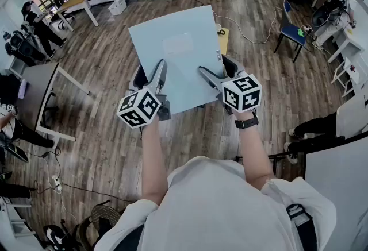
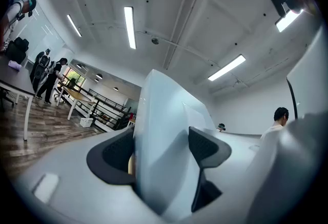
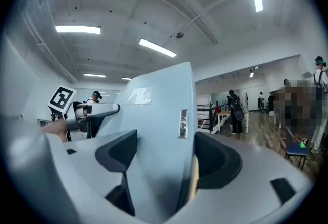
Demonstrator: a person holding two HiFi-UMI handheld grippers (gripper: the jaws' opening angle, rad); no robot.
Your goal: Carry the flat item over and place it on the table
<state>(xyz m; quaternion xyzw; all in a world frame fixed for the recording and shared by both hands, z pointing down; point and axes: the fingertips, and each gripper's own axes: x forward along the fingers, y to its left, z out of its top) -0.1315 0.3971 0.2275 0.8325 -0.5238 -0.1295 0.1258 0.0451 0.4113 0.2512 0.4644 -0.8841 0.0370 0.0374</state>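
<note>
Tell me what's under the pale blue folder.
A yellow edge peeks from beneath the pale blue folder, above the wooden floor; the rest of it is covered.

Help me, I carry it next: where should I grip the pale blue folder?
Take the pale blue folder by its near edge, toward both corners, from the person's side, like the left gripper and right gripper: it's thin, wide, flat.

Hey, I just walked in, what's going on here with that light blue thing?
A person is carrying a light-blue flat item in the air with both tools. The left gripper and the right gripper each clamp its near edge. It hangs over the wooden floor and is not yet set on any table.
</note>
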